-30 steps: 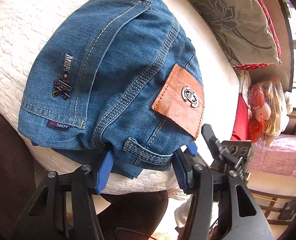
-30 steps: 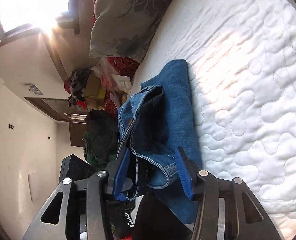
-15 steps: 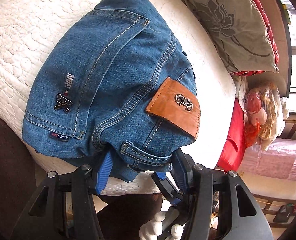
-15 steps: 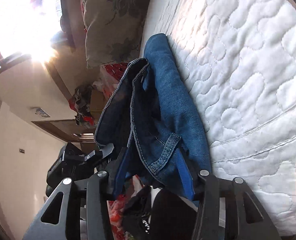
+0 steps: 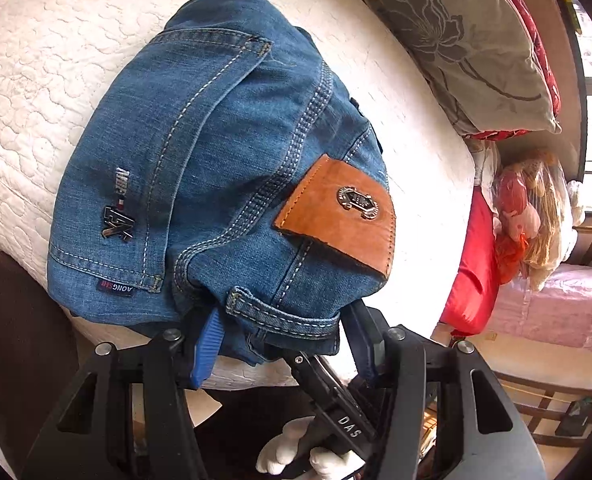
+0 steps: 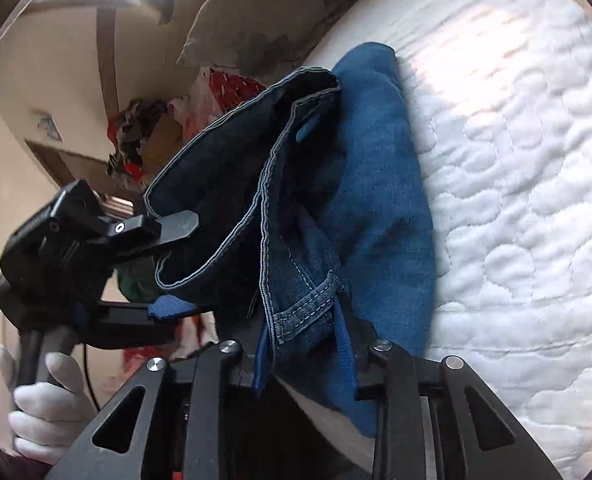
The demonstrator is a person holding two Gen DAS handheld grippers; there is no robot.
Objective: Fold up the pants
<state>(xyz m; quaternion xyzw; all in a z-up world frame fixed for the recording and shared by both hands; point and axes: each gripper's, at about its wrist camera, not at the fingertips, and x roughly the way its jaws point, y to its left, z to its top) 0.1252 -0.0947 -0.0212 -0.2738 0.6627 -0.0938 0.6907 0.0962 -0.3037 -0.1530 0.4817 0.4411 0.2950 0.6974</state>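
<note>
The folded blue jeans (image 5: 216, 168) are lying in a thick bundle at the near edge of the bed (image 5: 36, 92), partly overhanging it, on the white quilted cover. The waistband end is facing the cameras, with the tan leather patch (image 5: 340, 216) and a small metal badge (image 5: 118, 222) on the back pocket showing on top.

The left gripper (image 5: 282, 340) is reaching in at that edge, its blue-padded fingers (image 5: 208, 340) sitting apart on either side of the waistband and a belt loop (image 5: 280, 314), not pinching the denim.

The right gripper (image 6: 304, 350) is working the same end from the side, its fingers likewise spread around the layered waistband edges without clamping them. In the right wrist view the left gripper (image 6: 176, 264) is showing beside the jeans (image 6: 376, 220), carried by a white-gloved hand (image 6: 44, 404).

A grey floral pillow (image 5: 456, 40) is resting at the far edge of the bed.
</note>
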